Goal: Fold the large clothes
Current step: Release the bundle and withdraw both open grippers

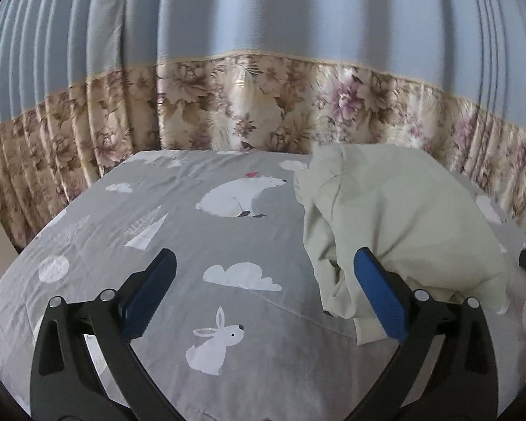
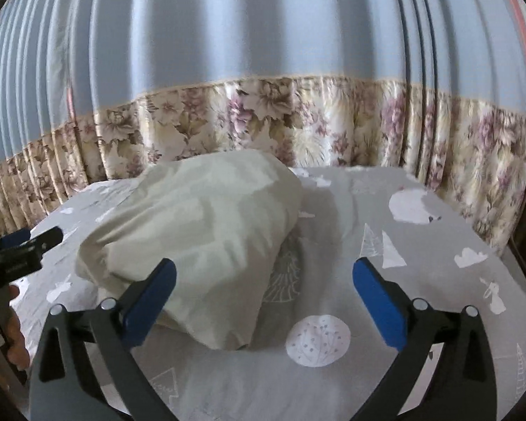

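Left wrist view: our left gripper (image 1: 264, 293) stands wide open and empty, its right pad just beside the near edge of the garment (image 1: 396, 224). Right wrist view: our right gripper (image 2: 263, 298) is equally wide and empty, its left pad against the bundle's near side. The pale green garment lies in a rumpled heap on the sheet (image 1: 179, 210), between the two tools, with the curtain (image 1: 263, 52) behind the bed. We judge the fold not yet begun; this looks like the reach for a first hold. Next we need to find two edges or corners, pinch them, and spread the cloth flat.
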`<state>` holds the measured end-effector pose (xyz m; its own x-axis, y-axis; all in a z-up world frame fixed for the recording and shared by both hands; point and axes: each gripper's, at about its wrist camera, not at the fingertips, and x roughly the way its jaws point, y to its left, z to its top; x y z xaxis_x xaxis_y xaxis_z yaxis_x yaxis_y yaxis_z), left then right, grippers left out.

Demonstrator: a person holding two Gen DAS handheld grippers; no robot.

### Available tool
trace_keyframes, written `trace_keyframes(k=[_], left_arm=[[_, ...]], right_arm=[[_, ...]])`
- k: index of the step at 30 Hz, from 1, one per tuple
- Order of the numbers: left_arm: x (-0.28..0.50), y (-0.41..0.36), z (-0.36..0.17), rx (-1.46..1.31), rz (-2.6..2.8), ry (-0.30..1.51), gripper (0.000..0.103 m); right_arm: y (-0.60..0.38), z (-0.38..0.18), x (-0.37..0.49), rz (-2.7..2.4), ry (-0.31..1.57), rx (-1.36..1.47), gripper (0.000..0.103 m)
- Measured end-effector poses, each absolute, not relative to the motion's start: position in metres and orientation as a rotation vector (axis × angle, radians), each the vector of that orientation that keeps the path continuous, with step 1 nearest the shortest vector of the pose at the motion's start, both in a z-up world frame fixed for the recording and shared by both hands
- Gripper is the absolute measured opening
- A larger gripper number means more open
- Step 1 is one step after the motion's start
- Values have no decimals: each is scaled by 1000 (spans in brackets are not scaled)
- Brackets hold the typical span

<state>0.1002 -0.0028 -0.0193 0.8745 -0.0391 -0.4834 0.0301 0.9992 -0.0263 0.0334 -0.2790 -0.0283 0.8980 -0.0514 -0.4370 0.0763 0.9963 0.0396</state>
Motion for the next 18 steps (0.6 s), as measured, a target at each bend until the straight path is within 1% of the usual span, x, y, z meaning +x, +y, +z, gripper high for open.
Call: trace_keyframes(k=[18], left_arm=[[61, -17, -22, 42, 7, 393, 100]], right_arm=[[-273, -31, 4, -144, 360, 63, 101]])
